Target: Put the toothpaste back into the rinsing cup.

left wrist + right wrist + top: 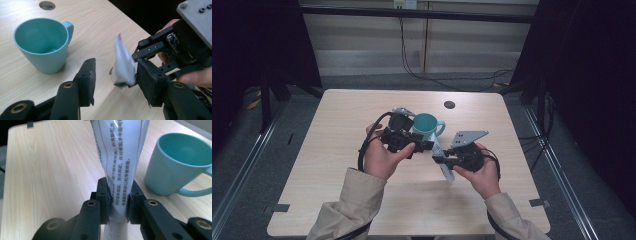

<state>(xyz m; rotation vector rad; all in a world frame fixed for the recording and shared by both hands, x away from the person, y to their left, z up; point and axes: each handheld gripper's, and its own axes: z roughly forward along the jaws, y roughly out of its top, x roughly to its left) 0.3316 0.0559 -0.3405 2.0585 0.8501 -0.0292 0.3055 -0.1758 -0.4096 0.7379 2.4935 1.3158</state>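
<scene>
A white tube (pixel 120 150) with printed text stands upright between the jaws of my right gripper (pixel 119 200), which is shut on its lower part. In the high view the right gripper (pixel 438 159) holds the tube (pixel 447 172) over the table's middle. My left gripper (pixel 116 72) faces it from the left with its jaws apart. The tube's end (pixel 123 65) hangs between them, close to the right pad (pixel 150 85) and clear of the left one. A teal mug (pixel 426 125) stands upright and empty just behind both grippers; its handle points right.
The light wooden table (pixel 362 105) has a round hole (pixel 449 104) behind the mug. Dark curtains flank the table, and cables run along the floor behind it. Both sleeves come in from the bottom edge.
</scene>
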